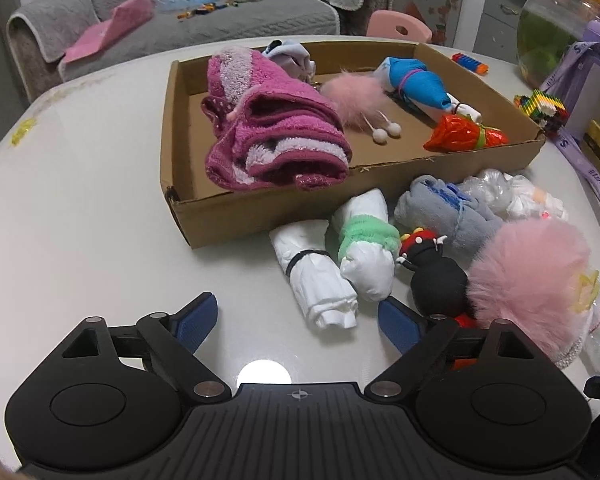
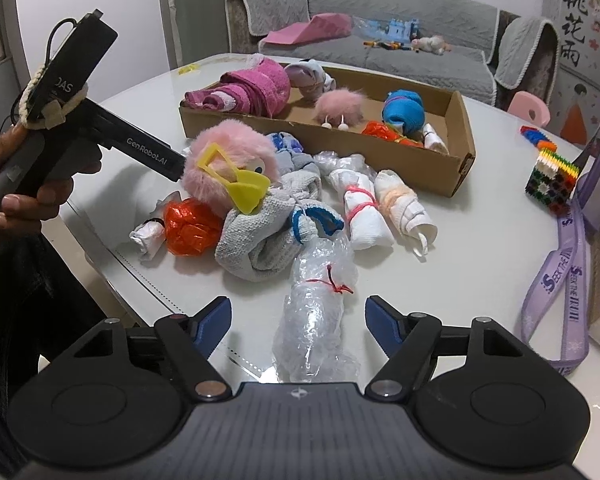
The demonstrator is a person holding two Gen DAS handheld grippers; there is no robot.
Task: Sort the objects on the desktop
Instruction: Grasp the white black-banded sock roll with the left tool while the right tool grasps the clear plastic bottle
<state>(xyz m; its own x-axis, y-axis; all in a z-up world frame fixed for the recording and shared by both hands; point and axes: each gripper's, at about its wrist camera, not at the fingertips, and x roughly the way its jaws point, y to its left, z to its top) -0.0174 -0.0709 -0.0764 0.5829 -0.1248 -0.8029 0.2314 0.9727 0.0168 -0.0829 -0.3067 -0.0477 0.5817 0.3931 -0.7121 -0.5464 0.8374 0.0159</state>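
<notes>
My left gripper (image 1: 298, 318) is open low over the white table. The end of a white bundle with a black band (image 1: 314, 280) lies between its blue pads, untouched. Beside it lie a white bundle with a green band (image 1: 364, 248), a black doll (image 1: 436, 280) and a pink fluffy toy (image 1: 528, 280). My right gripper (image 2: 298, 316) is open around a bubble-wrap bundle (image 2: 316, 312) tied with red string, with gaps on both sides. The cardboard box (image 1: 220, 216) holds a magenta towel (image 1: 276, 136), a pink pompom (image 1: 356, 96), a blue bundle (image 1: 416, 80) and a red wrapped item (image 1: 460, 136).
A hand holds the left gripper's handle (image 2: 60, 92) at the left of the right wrist view. A grey knit bundle (image 2: 268, 236), an orange wrapped item (image 2: 192, 228) and white rolls (image 2: 364, 216) crowd the middle. A colourful block cube (image 2: 552, 184), a purple ribbon (image 2: 568, 264) and a fish bowl (image 1: 556, 28) stand at the right.
</notes>
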